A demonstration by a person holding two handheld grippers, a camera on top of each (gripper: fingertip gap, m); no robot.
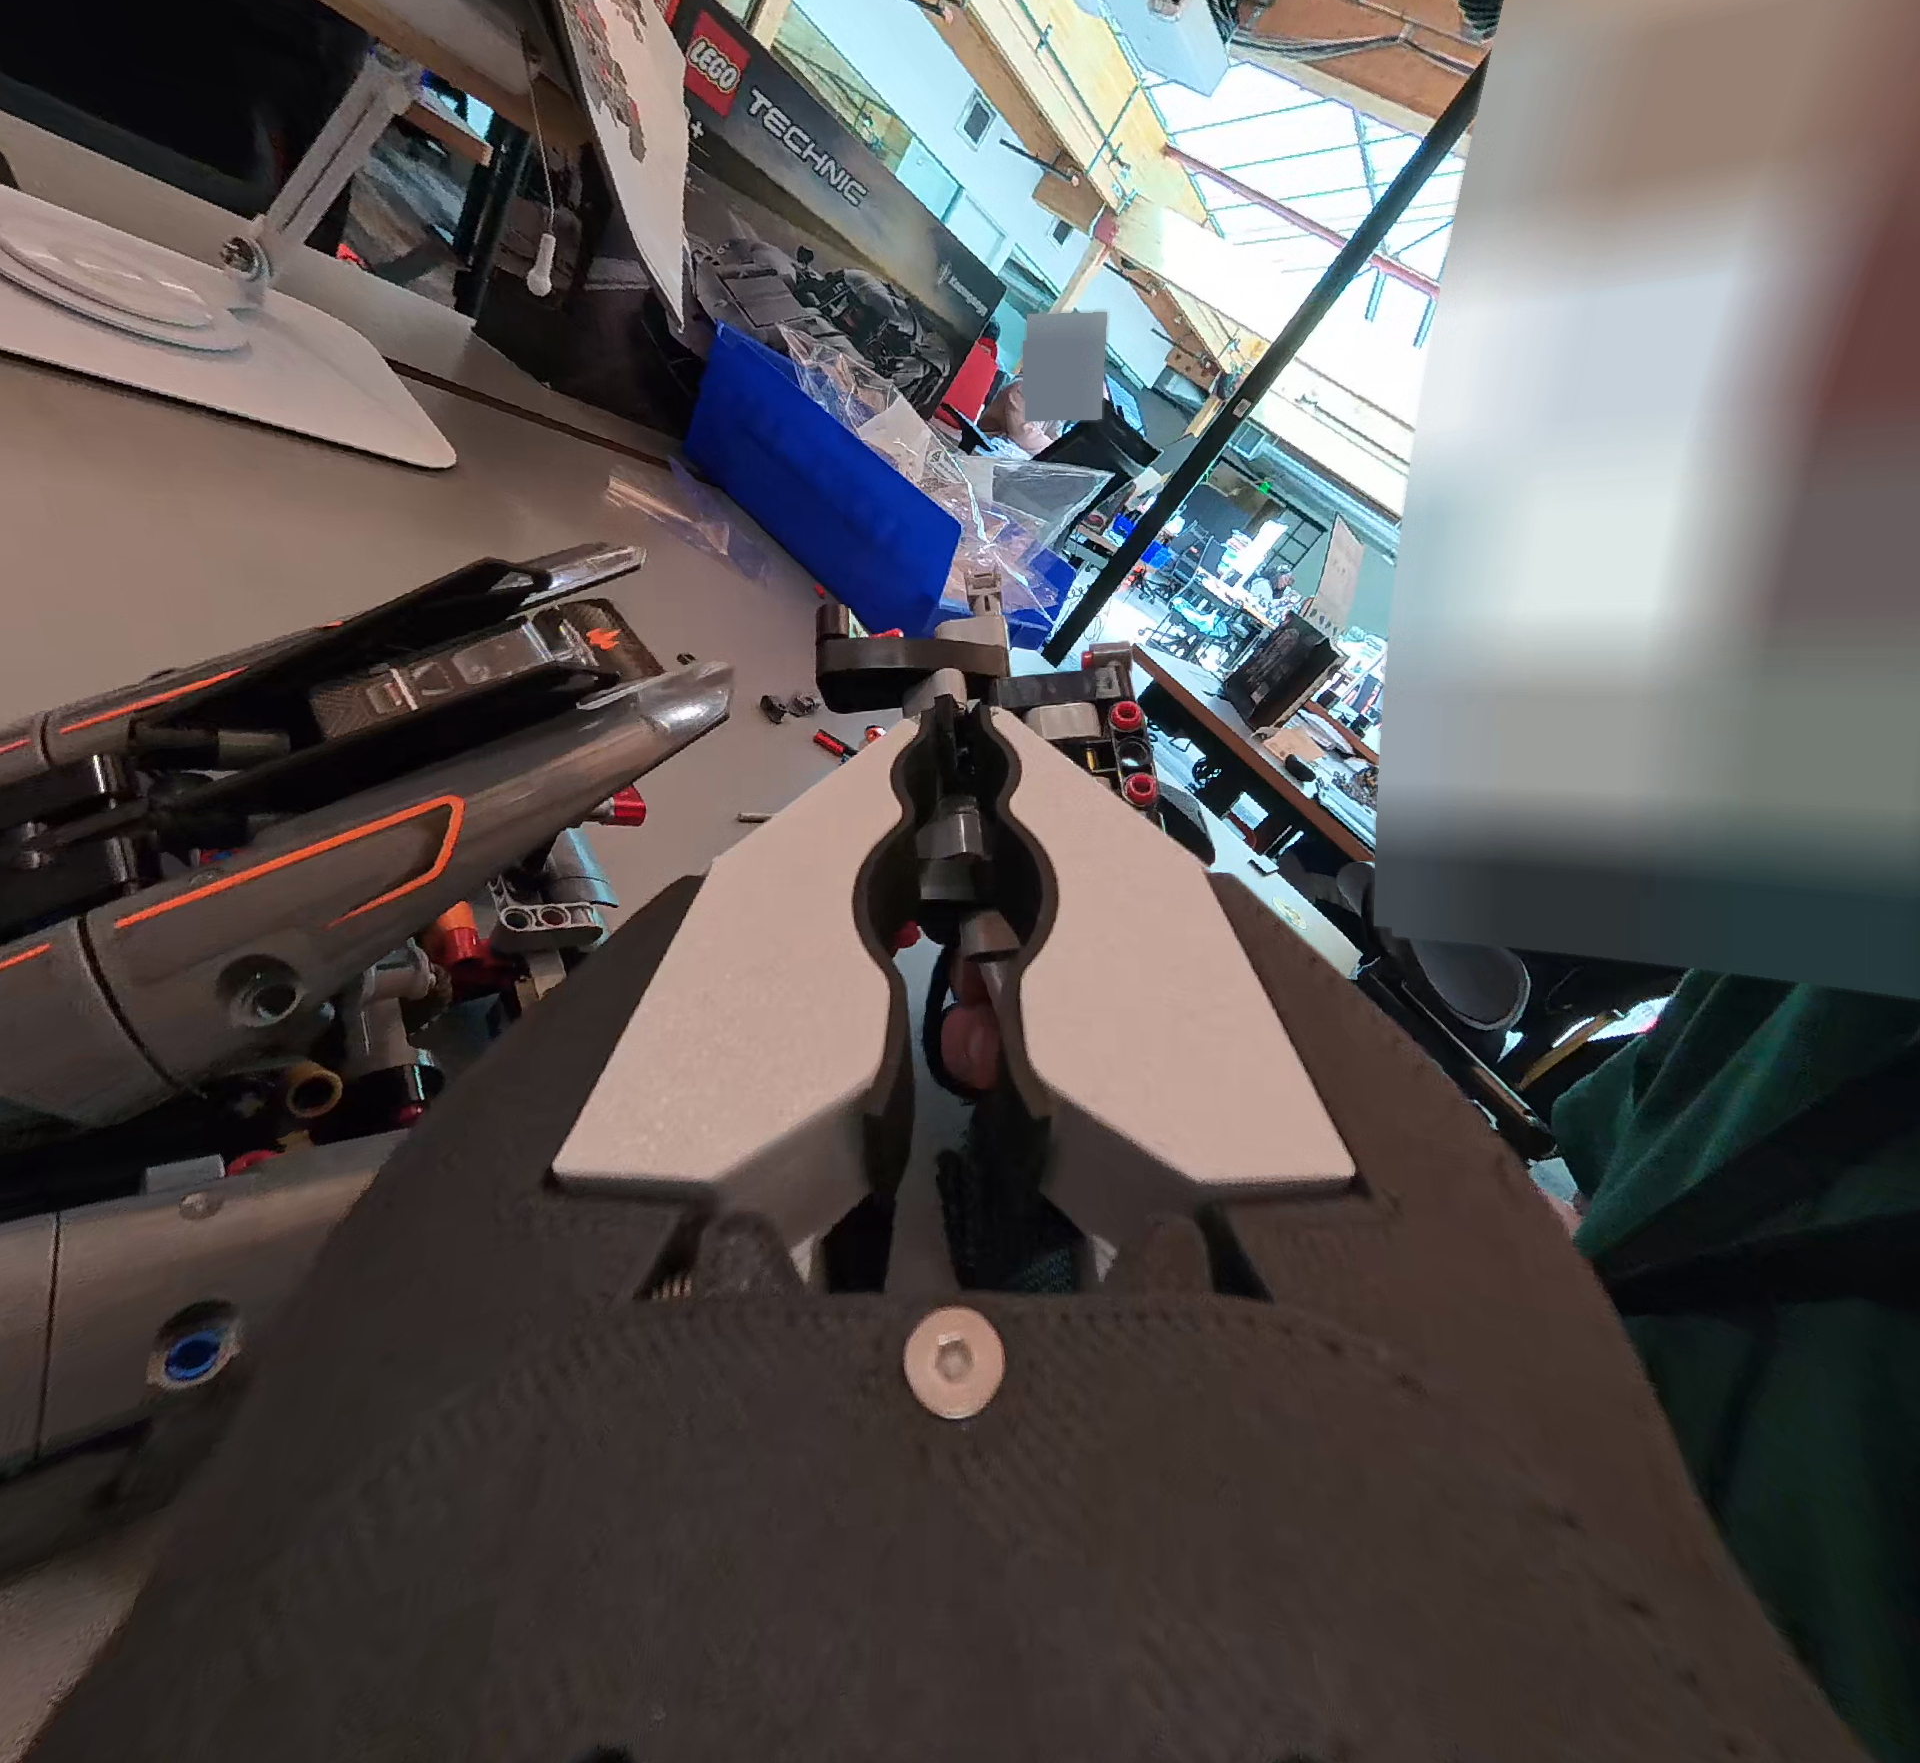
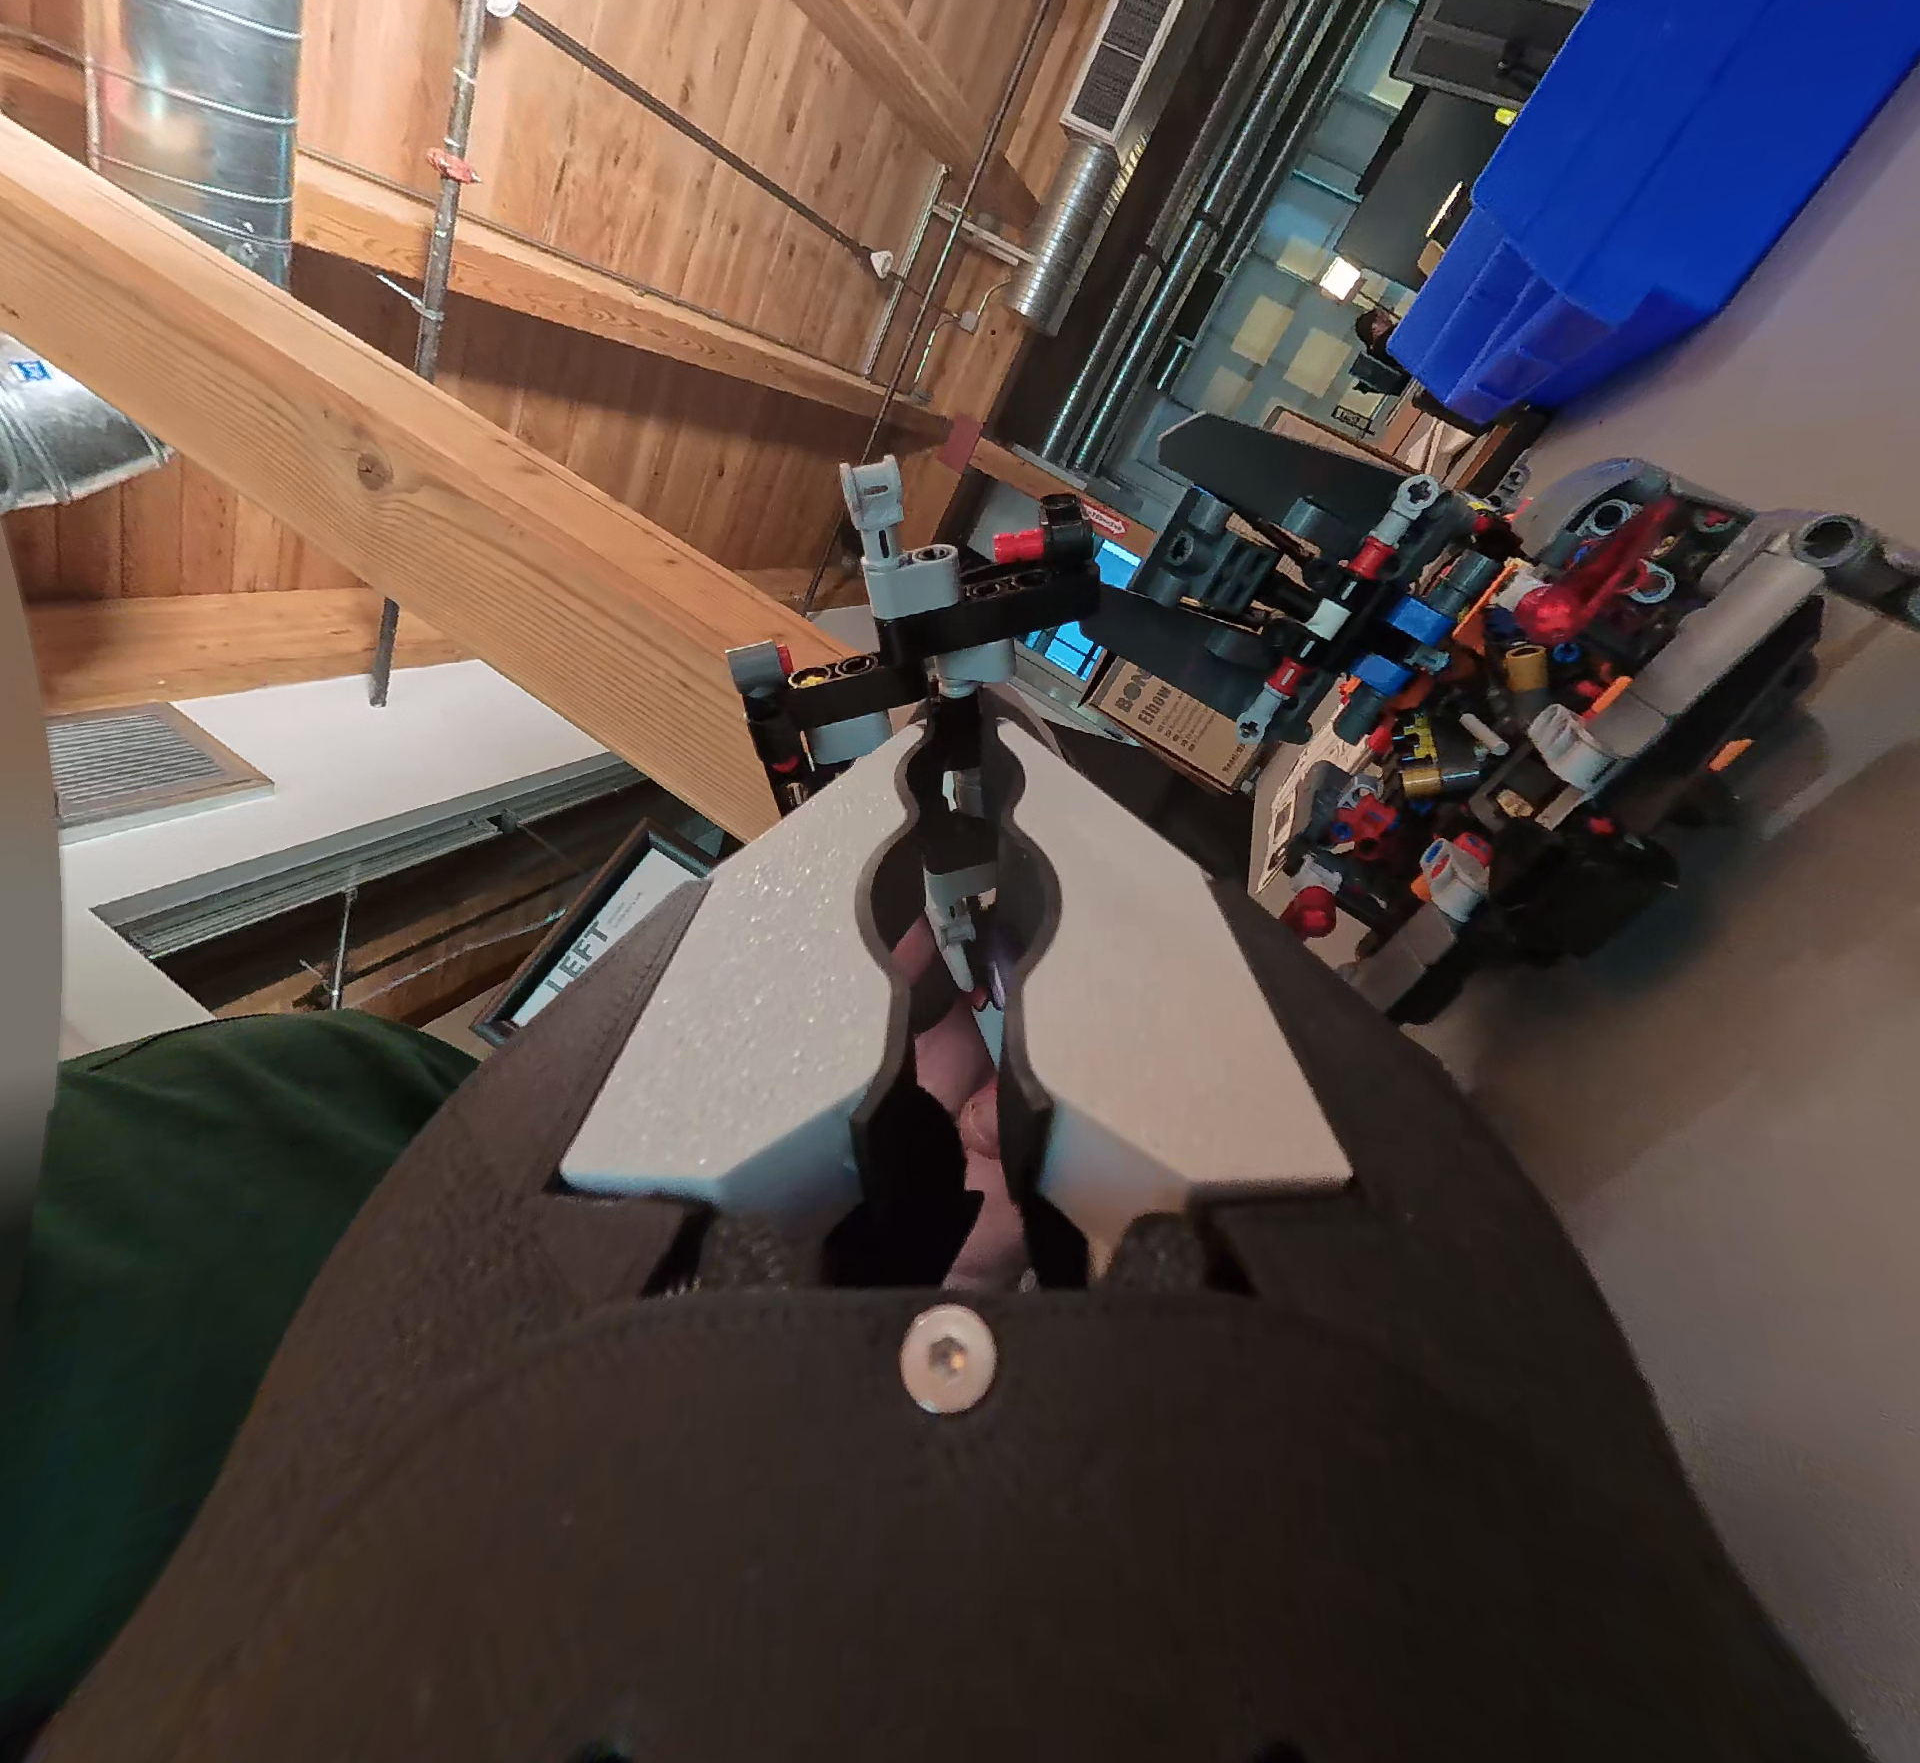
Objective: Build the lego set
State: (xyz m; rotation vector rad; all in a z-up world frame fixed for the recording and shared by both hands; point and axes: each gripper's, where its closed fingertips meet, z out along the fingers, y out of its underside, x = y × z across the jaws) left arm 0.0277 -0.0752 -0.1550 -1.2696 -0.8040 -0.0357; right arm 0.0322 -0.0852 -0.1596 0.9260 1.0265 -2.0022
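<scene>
My left gripper is shut on a small black and grey lego sub-assembly with red pins, held above the table. My right gripper is shut on a black and grey lego sub-assembly of beams and connectors with a red pin, held up in the air. It may be the same piece; I cannot tell. The large part-built car model, silver with orange stripes, lies on the table left of the left gripper. In the right wrist view the car model is at the right, its coloured inner parts showing.
A blue bin with clear plastic bags stands beyond the left gripper, the lego box behind it. Small loose pins lie on the grey table. A white stand base is far left. Blue bins stand behind the car. A green sleeve shows. My left and right fingertips are right by each other.
</scene>
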